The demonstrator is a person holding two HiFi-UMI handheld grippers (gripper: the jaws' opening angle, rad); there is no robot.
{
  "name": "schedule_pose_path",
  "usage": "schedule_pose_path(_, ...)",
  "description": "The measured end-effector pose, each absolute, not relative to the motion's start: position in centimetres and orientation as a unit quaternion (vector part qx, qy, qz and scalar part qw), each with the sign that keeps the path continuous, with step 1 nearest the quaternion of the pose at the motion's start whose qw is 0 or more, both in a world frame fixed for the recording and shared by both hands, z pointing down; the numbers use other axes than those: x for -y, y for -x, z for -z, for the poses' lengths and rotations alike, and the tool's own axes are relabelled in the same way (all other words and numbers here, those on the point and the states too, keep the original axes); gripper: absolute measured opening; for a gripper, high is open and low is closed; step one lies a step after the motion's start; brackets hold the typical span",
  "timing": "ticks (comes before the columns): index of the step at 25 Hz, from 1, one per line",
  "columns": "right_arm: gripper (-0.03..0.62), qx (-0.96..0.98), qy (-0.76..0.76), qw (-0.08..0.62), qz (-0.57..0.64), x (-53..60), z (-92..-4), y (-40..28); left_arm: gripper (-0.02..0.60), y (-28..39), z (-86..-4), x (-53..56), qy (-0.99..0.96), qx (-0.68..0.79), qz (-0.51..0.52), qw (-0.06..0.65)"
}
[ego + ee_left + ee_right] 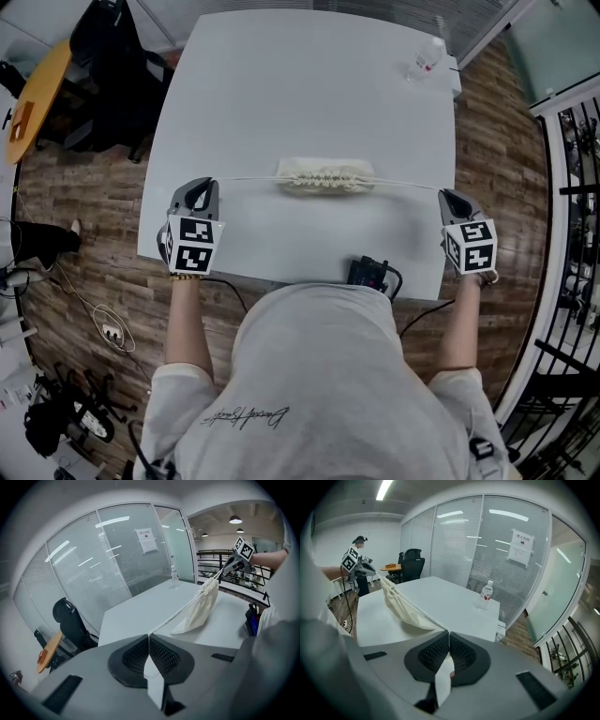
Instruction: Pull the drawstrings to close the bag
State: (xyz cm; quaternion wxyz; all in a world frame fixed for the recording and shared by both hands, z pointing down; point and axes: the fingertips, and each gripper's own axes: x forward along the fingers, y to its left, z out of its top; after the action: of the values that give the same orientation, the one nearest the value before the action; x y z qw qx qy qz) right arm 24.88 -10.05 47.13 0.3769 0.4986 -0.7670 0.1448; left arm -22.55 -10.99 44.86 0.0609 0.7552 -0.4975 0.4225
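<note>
Drawstring bag: cream cloth, mouth gathered tight and lifted, centre of white desk. Drawstrings: thin, white, taut, running from the mouth to both sides.

Surface: white | floor: wood planks around surface | glazed wall: blinds, beyond surface | black chair: beside surface

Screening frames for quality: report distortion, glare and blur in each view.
Head view: evenly lit, edges barrel-bent, drawstring bag sharp. Left gripper view: fisheye, dark vignette, glare streaks on the glass wall, jaws soft. Right gripper view: same vignette, bright ceiling light, water bottle crisp.
</note>
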Motion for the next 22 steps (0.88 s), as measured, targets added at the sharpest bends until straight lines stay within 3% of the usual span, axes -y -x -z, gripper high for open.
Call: schedule_pose_path(22,0.026,0.751,-0.517,0.381,-0.152,9.1,-47.2,-28.3,0.014,24.5,-44.2,10.7,-0.737,0.523,-0.425,0.052)
